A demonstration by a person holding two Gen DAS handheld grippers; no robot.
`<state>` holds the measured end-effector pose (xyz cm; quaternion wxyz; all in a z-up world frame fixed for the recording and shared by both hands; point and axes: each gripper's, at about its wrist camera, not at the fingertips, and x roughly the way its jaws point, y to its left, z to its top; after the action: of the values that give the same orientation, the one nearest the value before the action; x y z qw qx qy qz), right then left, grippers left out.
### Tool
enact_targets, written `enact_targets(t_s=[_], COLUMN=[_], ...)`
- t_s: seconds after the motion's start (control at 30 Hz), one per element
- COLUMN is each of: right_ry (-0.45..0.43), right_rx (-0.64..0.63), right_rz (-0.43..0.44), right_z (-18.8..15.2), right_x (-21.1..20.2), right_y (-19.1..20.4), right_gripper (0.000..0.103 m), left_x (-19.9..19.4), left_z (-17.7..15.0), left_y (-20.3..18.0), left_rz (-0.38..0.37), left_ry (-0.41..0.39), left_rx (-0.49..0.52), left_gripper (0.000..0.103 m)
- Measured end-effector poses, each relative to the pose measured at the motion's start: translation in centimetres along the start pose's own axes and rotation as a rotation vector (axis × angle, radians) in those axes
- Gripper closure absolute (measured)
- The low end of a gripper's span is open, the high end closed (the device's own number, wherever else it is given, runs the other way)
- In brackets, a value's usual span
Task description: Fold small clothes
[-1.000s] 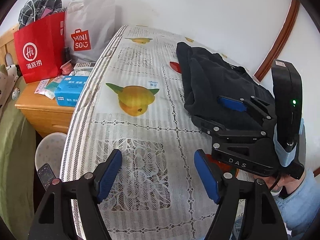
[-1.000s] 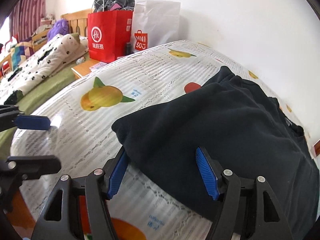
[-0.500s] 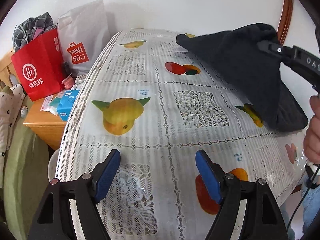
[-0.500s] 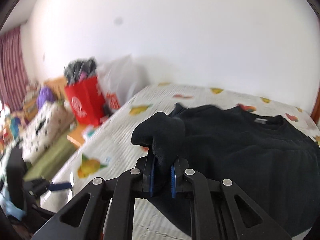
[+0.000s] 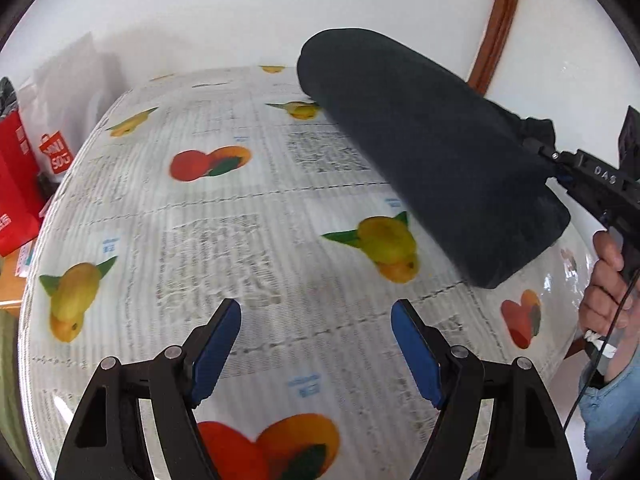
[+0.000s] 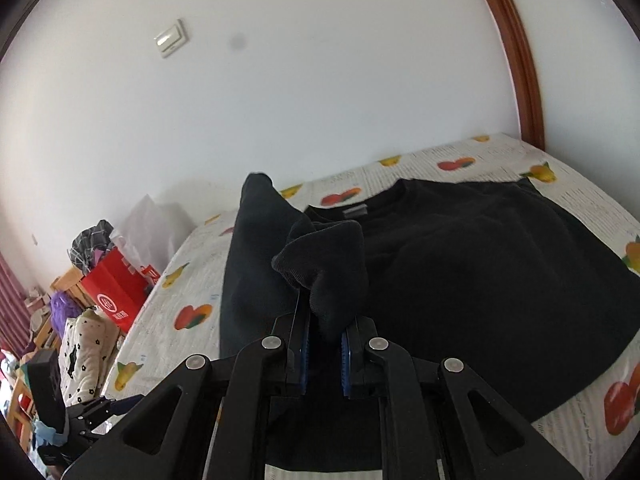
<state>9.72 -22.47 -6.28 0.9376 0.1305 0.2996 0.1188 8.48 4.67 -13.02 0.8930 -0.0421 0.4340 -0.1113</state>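
Right gripper point(image 6: 325, 350) clenched on a bunched corner of the black sweater point(image 6: 460, 264), lifting that part above the fruit-print tablecloth point(image 5: 240, 240); rest of the sweater lies spread on the cloth. Left gripper point(image 5: 316, 350) released, blue pads wide apart over bare tablecloth, near the sweater's hanging edge. Red bag point(image 6: 114, 296) beyond the tablecloth's far side.

The red bag point(image 5: 16, 184) is cut by the left-wrist frame edge. The tablecloth point(image 5: 248, 240) print is motion-blurred. The black sweater point(image 6: 460, 280) hides the right gripper's point(image 6: 325, 354) fingertips.
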Motion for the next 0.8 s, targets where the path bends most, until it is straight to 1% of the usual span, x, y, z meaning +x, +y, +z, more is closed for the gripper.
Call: enact_targets(t_s=[0.1, 0.23, 0.33, 0.4, 0.43, 0.47, 0.53, 0.63, 0.7, 0.77, 0.8], right_ry=[0.048, 0.115, 0.117, 0.118, 0.116, 0.115, 0.115, 0.121, 0.132, 0.142, 0.14], right_rx=[0.023, 0.052, 0.048, 0.045, 0.043, 0.031, 0.003, 0.0, 0.003, 0.011, 0.023], right_rz=[-0.038, -0.046, -0.042, -0.046, -0.049, -0.055, -0.08, -0.059, -0.037, -0.024, -0.011], right_z=[-1.2, -2.9, -3.2, -3.2, -3.1, -3.1, -2.9, -2.5, -2.1, -1.6, -1.4], right_x=[0.4, 0.8, 0.3, 0.0, -0.1, -0.2, -0.4, -0.7, -0.8, -0.9, -0.9], right_y=[-2.8, -5.7, -6.6, -6.9, -7.0, -7.1, -7.1, -7.5, -7.7, -8.0, -8.3], right_gripper=[0.092, 0.091, 0.09, 0.086, 0.082, 0.077, 0.076, 0.076, 0.068, 0.052, 0.048], left_x=[0.8, 1.8, 2.3, 2.4, 2.6, 2.8, 3.4, 4.6, 5.2, 5.4, 5.5], left_z=[0.6, 1.2, 1.4, 1.5, 1.5, 1.5, 1.6, 1.7, 1.9, 1.9, 2.0], left_y=[-2.5, -5.2, -7.2, -8.5, -9.1, -9.6, -10.5, -11.7, -12.3, -12.7, -12.9], left_rz=[-0.067, -0.128, -0.156, -0.18, -0.195, -0.202, -0.205, -0.179, -0.178, -0.175, -0.17], left_ry=[0.009, 0.037, 0.044, 0.045, 0.052, 0.058, 0.064, 0.082, 0.09, 0.075, 0.075], left_rx=[0.027, 0.048, 0.087, 0.11, 0.119, 0.126, 0.141, 0.152, 0.141, 0.137, 0.137], left_gripper=[0.027, 0.027, 0.027, 0.027, 0.027, 0.027, 0.027, 0.029, 0.03, 0.03, 0.031])
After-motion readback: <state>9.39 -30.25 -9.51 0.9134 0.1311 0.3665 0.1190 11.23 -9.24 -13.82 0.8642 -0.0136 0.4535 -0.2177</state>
